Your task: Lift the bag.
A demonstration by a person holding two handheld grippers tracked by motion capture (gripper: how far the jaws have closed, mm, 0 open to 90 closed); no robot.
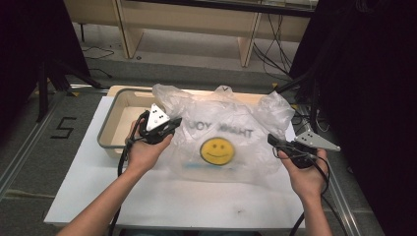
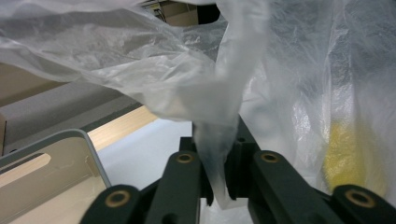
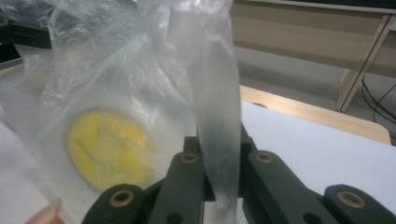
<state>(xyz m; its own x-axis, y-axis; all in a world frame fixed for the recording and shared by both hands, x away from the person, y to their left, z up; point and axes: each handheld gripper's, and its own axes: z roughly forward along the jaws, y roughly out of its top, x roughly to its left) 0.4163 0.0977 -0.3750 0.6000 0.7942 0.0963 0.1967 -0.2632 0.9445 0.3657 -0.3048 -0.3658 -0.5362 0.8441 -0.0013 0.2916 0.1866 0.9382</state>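
A clear plastic bag (image 1: pixel 221 125) with a yellow smiley face (image 1: pixel 217 150) and grey lettering is held up over the white table (image 1: pixel 196 199), spread between the two grippers. My left gripper (image 1: pixel 176 123) grips the bag's left side. In the left gripper view its jaws (image 2: pixel 217 182) pinch a twisted strip of the bag (image 2: pixel 215 140). At the bag's right side is my right gripper (image 1: pixel 272 140). The right gripper view has that gripper (image 3: pixel 222 186) closed on a flat strip of the bag (image 3: pixel 219 116), the smiley face (image 3: pixel 109 149) to its left.
A shallow tray (image 1: pixel 105 130) with a grey rim and pale wooden floor stands at the table's far left, partly behind the bag. Wooden shelving (image 1: pixel 196 19) and cables stand on the floor beyond. Dark curtains and stands flank both sides.
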